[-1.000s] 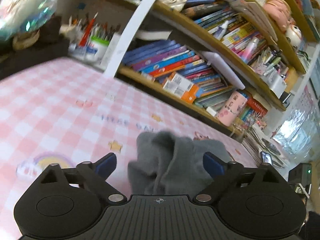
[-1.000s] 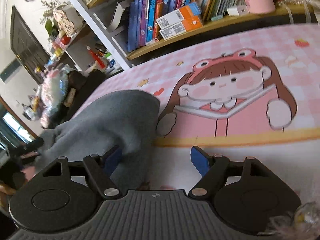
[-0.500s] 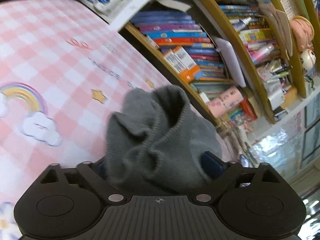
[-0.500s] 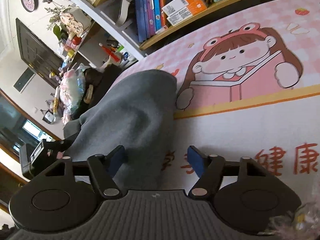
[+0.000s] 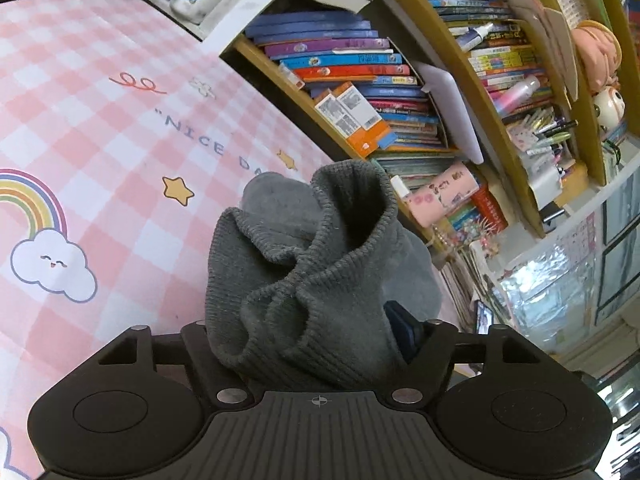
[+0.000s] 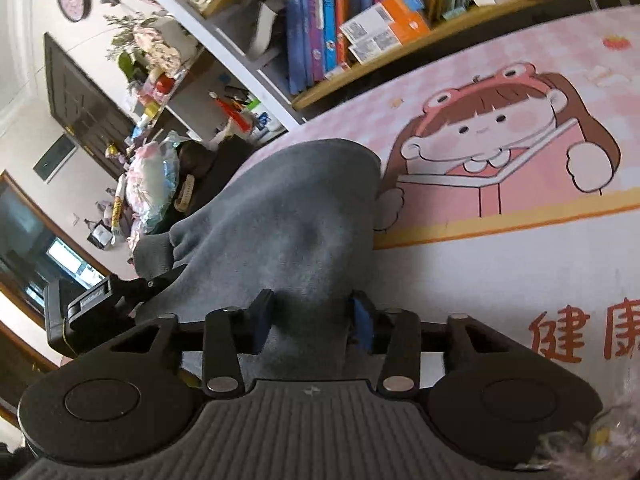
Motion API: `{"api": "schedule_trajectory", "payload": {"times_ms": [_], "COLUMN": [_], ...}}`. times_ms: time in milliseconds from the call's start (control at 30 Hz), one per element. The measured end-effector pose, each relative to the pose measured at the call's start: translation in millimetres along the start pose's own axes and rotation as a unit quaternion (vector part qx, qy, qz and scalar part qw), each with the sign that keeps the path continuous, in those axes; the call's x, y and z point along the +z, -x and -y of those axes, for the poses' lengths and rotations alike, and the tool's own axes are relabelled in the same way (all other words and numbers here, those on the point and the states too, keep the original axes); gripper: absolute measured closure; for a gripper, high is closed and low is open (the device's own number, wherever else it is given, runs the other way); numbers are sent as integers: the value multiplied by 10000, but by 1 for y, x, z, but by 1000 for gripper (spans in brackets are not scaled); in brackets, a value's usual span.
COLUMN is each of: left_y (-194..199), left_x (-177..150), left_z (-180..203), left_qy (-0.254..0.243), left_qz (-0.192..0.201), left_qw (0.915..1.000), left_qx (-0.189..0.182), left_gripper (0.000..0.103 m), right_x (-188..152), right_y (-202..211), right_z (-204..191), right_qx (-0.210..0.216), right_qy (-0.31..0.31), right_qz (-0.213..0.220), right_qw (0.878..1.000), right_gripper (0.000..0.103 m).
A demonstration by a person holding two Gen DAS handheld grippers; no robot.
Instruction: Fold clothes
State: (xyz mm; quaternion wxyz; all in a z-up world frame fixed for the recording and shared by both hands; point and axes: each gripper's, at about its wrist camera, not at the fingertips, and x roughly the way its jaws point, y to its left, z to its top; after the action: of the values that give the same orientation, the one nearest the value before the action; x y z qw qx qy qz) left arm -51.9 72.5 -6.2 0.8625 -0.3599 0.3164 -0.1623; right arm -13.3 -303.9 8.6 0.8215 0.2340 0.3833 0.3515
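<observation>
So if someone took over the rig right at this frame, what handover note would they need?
Left gripper: jaws closing, bunched ribbed edge of the grey garment between them.
Right gripper: jaws closing around another part of the garment, smooth fabric between the pads.
The garment lies crumpled on the pink printed tablecloth, in front of the bookshelf.
Done: both grasps nearly set.
Left: finish gripping, spread it flat, then fold. No fold is visible yet.

Both jaws are closing around the grey garment.
</observation>
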Motion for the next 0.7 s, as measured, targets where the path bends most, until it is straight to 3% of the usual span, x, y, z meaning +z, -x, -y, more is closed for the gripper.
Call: {"api": "schedule_trajectory", "payload": {"times_ms": [267, 433, 533, 700], "left_y": [-6, 0, 3, -5], "left_x": [0, -3, -3, -4], "left_z": [2, 14, 16, 8], "left_qy": [-62, -347, -409, -290], "left_qz": [-30, 159, 187, 8], "left_qw": [10000, 9993, 9990, 9996], "left_qx": [8, 19, -75, -45], "left_gripper": [29, 41, 41, 36], "right_x": [0, -2, -3, -5], "right_y": [-12, -6, 0, -4], "right_z": [11, -8, -14, -5], "right_qx": [182, 120, 116, 76], "right_qy": [-458, 93, 294, 104], "right_qz": [-183, 68, 174, 0], "right_qw": [9986, 9999, 9993, 9999], "right_gripper": [52, 70, 70, 68]}}
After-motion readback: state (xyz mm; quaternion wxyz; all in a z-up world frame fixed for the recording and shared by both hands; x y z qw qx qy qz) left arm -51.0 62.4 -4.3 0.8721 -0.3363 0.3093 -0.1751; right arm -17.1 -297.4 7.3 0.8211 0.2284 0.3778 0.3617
